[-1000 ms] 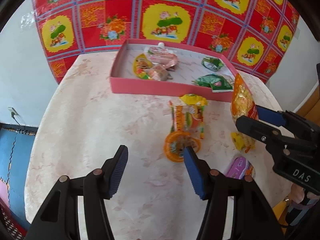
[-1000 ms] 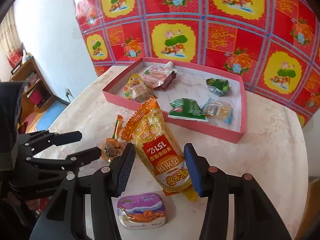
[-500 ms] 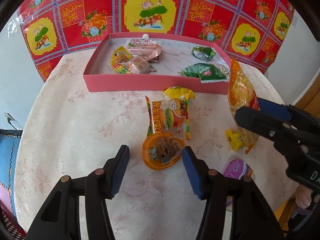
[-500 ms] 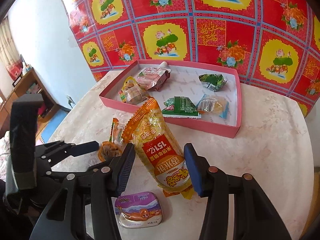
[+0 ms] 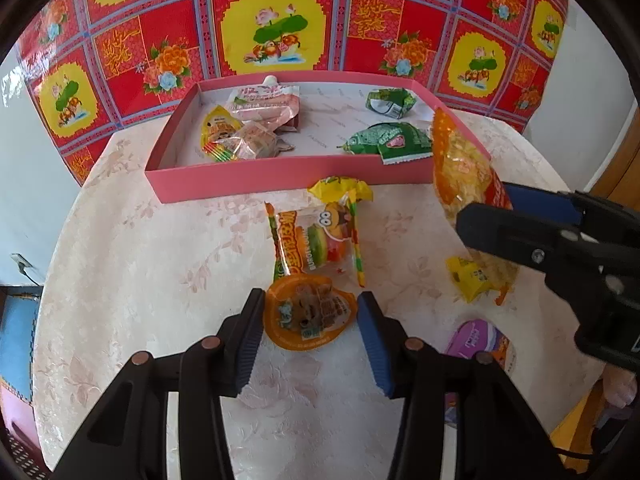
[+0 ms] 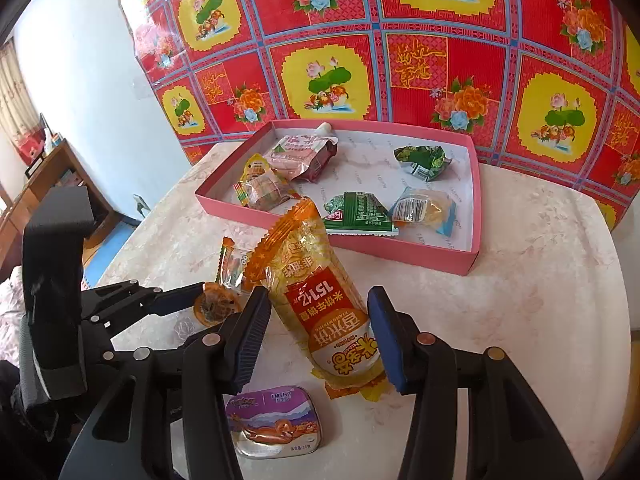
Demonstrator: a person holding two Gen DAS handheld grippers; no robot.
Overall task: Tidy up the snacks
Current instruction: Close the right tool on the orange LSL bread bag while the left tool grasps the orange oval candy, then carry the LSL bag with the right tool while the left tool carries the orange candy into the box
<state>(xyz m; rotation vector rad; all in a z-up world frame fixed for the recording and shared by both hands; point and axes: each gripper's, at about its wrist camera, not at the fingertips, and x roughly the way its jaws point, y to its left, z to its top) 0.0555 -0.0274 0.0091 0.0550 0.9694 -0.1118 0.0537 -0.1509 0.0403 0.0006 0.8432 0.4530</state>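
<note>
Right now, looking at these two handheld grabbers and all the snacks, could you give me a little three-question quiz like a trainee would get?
1. True or false: the purple mint tin lies inside the pink tray.
2. Which snack sits between the left gripper fingers?
A. green packet
B. orange jelly cup
C. mint tin
3. Fill in: the right gripper straddles the tall yellow ____ bag.

Key: 1 false, it lies on the table. 2 B. 3 rice-cracker.
</note>
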